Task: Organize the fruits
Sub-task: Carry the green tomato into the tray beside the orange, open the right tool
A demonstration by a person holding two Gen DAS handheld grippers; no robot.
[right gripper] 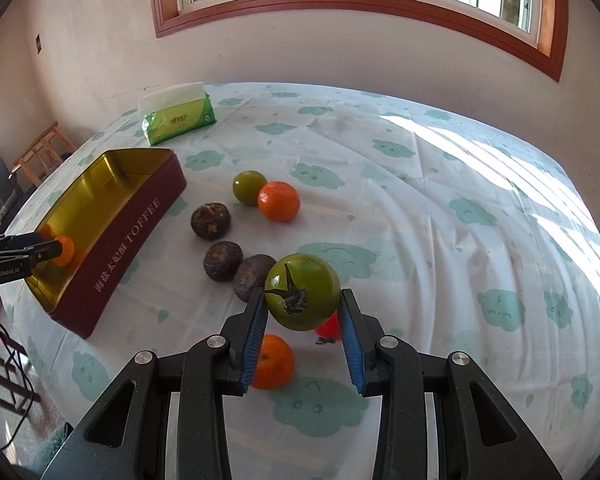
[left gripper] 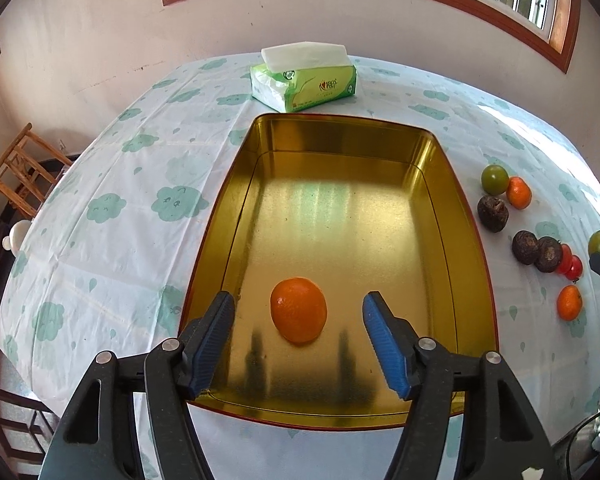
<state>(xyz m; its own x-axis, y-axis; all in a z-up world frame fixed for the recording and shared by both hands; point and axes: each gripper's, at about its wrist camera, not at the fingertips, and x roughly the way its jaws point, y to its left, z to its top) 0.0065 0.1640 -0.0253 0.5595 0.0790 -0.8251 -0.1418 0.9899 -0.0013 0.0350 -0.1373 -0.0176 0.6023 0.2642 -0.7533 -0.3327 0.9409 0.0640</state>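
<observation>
Right now the tin (left gripper: 440,152), gold inside and maroon outside w/ "TOFFEE" on its long wall, sits on a cloud-print tablecloth (left gripper: 112,184); its floor is bare except for one mandarin (left gripper: 299,309) near the front edge. Tissue pack (left gripper: 304,80) lies just beyond the far rim. Right of the tin there's a loose cluster on the cloth: green tomato (right gripper: 250,187) touching a mandarin (right gripper: 279,201), three dark wrinkled fruits (right gripper: 211,221), then open cloth out to the sunlit far side.

Left gripper (left gripper: 299,346) angles down over the tin's near end, jaws apart, pads clear of the mandarin on both sides. Right gripper (right gripper: 303,334) tilts downward above the cloth, pads clamped on a green tomato (right gripper: 303,291), stem facing the camera, lifted clear of an orange mandarin (right gripper: 272,362) and a red tomato (right gripper: 329,328) beneath.
</observation>
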